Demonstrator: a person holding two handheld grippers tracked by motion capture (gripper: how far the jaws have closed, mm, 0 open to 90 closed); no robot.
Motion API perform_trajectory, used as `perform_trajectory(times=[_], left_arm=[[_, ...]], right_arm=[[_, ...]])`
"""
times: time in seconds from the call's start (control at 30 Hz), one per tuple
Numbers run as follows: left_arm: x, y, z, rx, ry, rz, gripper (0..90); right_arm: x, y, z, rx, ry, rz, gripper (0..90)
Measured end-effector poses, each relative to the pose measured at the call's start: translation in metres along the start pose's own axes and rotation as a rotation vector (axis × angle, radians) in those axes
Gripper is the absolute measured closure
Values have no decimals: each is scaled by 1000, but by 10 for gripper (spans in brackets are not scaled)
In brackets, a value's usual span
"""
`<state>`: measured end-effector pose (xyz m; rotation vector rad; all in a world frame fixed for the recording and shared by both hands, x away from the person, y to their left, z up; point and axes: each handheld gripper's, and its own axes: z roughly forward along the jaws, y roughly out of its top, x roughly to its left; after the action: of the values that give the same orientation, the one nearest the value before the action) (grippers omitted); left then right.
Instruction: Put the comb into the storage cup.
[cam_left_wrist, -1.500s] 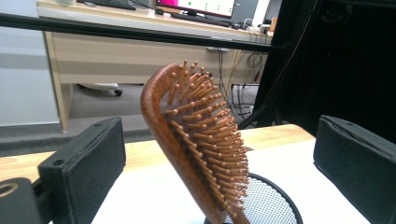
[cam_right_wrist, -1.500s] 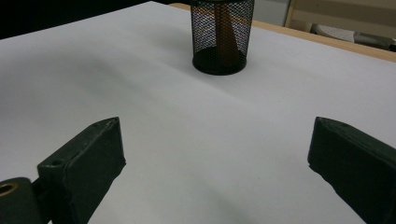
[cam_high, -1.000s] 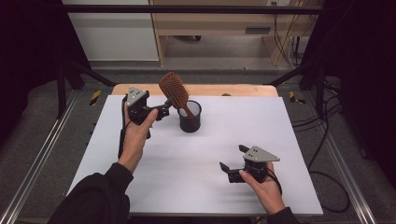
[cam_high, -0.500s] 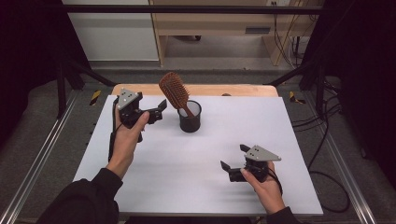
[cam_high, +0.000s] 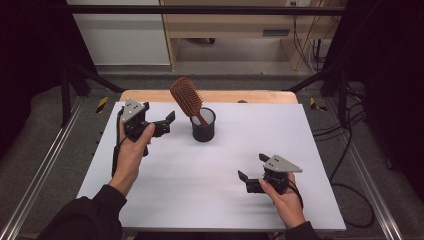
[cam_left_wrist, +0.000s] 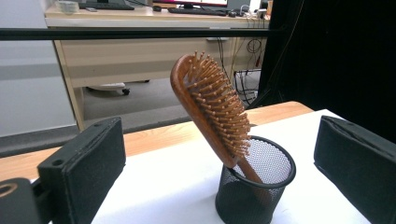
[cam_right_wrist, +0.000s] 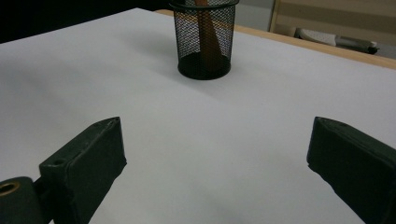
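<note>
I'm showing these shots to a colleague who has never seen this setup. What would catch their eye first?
Most striking is the wooden hairbrush, standing handle-down and tilted in a black mesh cup toward the far middle of the white table. Just left of it the left gripper is held with its fingers open, pointing at the brush. The right gripper sits open near the table's front right, apart from everything.

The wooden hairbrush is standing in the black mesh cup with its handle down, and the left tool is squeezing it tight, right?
Not quite. The left tool is open and apart from the hairbrush, as the left gripper view shows. The rest is right: it stands handle-down in the black mesh cup.
</note>
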<state>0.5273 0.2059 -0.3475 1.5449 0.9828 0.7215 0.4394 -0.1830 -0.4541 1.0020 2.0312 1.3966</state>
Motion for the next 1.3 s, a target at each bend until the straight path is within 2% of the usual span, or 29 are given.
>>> perform_trajectory(times=[0.13,0.47,0.63,0.73,0.8,0.9,1.03,1.13,1.3], left_arm=[[2,-2,-5,-9,6,0,24],[6,2,-18,-42,10,3,24],[12,7,-28,-55,18,-12,24],[15,10,-35,-69,17,-29,24],[18,13,-41,-76,16,-26,24],[21,17,-49,-88,12,-21,24],[27,18,-61,-97,15,-19,22],[32,17,-69,-97,24,-6,22],[41,15,-82,-116,35,-14,22]], right_arm=[[1,0,0,-32,-23,-14,41],[-2,0,-2,-51,-17,-3,48],[-7,1,-7,-52,7,45,51],[-10,3,-11,-83,19,99,52],[-12,6,-13,-99,22,115,52],[-15,11,-15,-107,10,115,52],[-20,13,-18,-109,-16,89,51],[-27,12,-24,-115,-30,90,50],[-35,10,-35,-117,-55,86,50]])
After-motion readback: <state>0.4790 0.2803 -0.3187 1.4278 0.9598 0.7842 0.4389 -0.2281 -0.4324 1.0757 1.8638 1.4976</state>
